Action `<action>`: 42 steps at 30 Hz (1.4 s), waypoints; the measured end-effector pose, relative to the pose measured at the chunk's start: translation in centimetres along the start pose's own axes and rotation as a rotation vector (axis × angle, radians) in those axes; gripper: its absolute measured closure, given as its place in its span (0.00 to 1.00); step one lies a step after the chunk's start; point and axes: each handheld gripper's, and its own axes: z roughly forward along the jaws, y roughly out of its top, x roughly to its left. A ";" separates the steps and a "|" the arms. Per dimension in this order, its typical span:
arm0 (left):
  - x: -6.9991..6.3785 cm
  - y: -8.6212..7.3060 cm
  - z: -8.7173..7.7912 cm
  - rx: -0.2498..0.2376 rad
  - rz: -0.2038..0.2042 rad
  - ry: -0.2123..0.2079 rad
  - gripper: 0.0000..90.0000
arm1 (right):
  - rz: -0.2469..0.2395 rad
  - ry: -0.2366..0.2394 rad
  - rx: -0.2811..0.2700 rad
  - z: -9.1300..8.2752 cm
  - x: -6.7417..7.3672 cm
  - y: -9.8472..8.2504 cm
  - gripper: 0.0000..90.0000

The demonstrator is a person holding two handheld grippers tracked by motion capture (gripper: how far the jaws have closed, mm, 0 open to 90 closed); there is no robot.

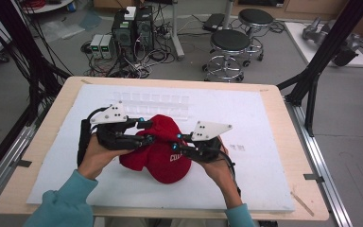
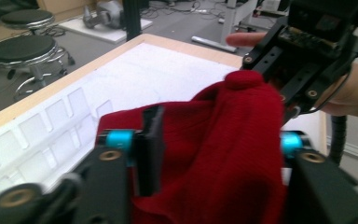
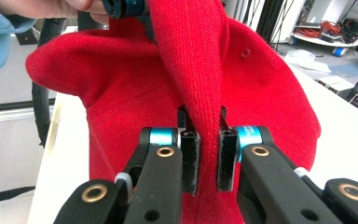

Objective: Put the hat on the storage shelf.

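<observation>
Pinching a fold of the red cap point(image 3: 205, 70), right hand-held gripper point(image 3: 204, 158) could lose it, since left hand-held gripper point(image 2: 214, 149) stands spread.

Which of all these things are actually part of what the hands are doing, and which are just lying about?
In use:
- red cap
- right gripper, pinching a fold of the cap
- left gripper, jaws around the cap's fabric
- white board under the cap

Lying about:
- black stools
- computer towers and cables on the floor
</observation>
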 end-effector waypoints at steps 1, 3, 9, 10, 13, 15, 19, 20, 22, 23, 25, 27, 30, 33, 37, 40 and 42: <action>0.0 0.0 0.0 -0.005 -0.016 0.028 0.43 | 0.001 -0.004 0.002 0.0 0.0 0.0 0.94; 0.3 -0.3 0.0 -0.029 -0.027 0.048 0.20 | 0.010 -0.006 -0.011 -0.1 0.0 0.0 0.94; 0.7 -0.9 -1.0 -0.109 -0.047 0.052 0.13 | 0.035 -0.029 0.000 -0.2 -0.2 -0.1 0.94; 0.7 -1.0 -1.3 -0.122 -0.049 0.052 0.13 | 0.033 -0.034 -0.001 -0.2 -0.2 -0.1 0.94; 0.9 -1.2 -2.1 -0.148 -0.053 0.052 0.13 | 0.034 -0.051 -0.005 -0.3 -0.2 -0.2 0.94; 1.0 -1.4 -2.7 -0.164 -0.056 0.059 0.13 | 0.039 -0.059 -0.009 -0.4 -0.3 -0.2 0.94; 0.9 -1.7 -3.9 -0.162 -0.034 0.063 0.13 | 0.048 -0.082 -0.019 -0.7 -0.5 -0.2 0.94; 0.9 -1.8 -4.1 -0.166 -0.024 0.070 0.13 | 0.052 -0.086 -0.022 -0.8 -0.5 -0.2 0.94; 0.7 -2.2 -4.7 -0.186 0.010 0.097 0.12 | 0.066 -0.102 -0.028 -1.0 -0.6 -0.2 0.94; 0.6 -2.4 -4.9 -0.181 0.015 0.093 0.12 | 0.064 -0.109 -0.036 -1.1 -0.6 -0.2 0.94; 0.4 -2.9 -5.3 -0.167 0.003 0.089 0.13 | 0.080 -0.122 -0.048 -1.3 -0.6 -0.1 0.94; 0.3 -3.4 -5.6 -0.159 0.004 0.086 0.13 | 0.091 -0.134 -0.060 -1.5 -0.7 0.0 0.94; 0.4 -4.2 -6.1 -0.141 -0.020 0.087 0.13 | 0.105 -0.153 -0.061 -1.8 -0.9 0.2 0.94; 0.4 -4.9 -6.3 -0.128 -0.024 0.088 0.13 | 0.106 -0.169 -0.070 -2.1 -0.9 0.6 0.94; 0.1 -5.7 -5.9 -0.111 -0.042 0.064 0.13 | 0.109 -0.191 -0.094 -2.3 -1.0 1.1 0.94; -0.2 -6.3 -5.4 -0.099 -0.054 0.057 0.14 | 0.128 -0.201 -0.107 -2.4 -1.0 1.4 0.94; -0.4 -6.6 -4.9 -0.089 -0.069 0.054 0.14 | 0.143 -0.207 -0.109 -2.3 -1.0 1.6 0.94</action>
